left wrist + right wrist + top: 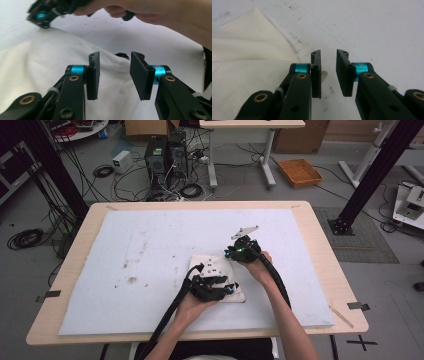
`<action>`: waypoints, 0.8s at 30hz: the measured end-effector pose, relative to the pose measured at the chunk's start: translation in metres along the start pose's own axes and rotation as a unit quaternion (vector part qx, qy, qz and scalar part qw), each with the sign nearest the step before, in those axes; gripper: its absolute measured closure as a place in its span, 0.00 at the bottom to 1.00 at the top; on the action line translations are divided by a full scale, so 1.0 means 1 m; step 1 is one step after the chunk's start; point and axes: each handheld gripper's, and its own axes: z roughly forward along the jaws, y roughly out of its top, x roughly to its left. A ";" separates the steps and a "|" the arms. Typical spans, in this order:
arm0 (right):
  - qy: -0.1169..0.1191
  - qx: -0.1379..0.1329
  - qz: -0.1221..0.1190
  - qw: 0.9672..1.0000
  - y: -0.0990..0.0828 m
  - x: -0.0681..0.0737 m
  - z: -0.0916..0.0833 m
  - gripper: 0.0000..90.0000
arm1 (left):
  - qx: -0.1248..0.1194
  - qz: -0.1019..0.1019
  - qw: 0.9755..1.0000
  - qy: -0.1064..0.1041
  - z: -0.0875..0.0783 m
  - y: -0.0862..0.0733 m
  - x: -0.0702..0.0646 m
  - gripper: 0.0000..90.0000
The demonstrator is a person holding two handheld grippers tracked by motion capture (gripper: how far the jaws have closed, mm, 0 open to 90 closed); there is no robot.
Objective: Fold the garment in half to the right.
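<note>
Wooden table (75, 251) covered by a white mat (150, 245) with dark specks and stains. Floor behind cluttered: cables, computer tower (156, 155), orange tray (300, 172) further right.

Left gripper (212, 287), held in the person's left hand (192, 307), sits near the front middle of the mat, right over the folded white cloth (220, 267). In the left gripper view the left gripper (115, 75) has jaws apart with a clear gap; the cloth (50, 62) lies under and between them, but the pads do not press on it. Cloth surface bunches into a soft ridge just past the tips. Nothing clamped.

The cloth lies centre-front on the mat, a small folded pad, partly hidden under the left gripper in the high view.

Right gripper (235, 251), in the right hand (257, 265), is just to the right of the cloth, at its far right corner, grey plate on top. In the right gripper view the right gripper (328, 73) has jaws apart by a narrower gap, bare stained mat (374, 30) between them; the cloth (249, 62) lies to the left, its edge running under the left jaw. Nothing gripped. The left gripper view also catches the right hand (155, 12) across the top.
</note>
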 end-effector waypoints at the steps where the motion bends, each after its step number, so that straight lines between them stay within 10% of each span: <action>1: -0.002 -0.003 0.002 1.000 0.000 -0.001 -0.003 0.81 | 0.000 0.000 1.000 -0.003 -0.001 0.000 0.001 0.67; 10: 0.002 -0.029 0.007 1.000 0.004 0.001 -0.017 0.77 | 0.030 0.022 0.999 -0.022 0.019 -0.003 -0.014 0.65; 17: 0.005 -0.041 0.001 0.999 0.006 0.006 -0.025 0.77 | 0.049 0.059 0.997 0.024 0.032 -0.005 -0.025 0.63; 24: 0.010 -0.041 0.006 0.999 0.005 0.004 -0.025 0.75 | 0.034 0.062 0.998 -0.004 0.026 -0.004 -0.024 0.94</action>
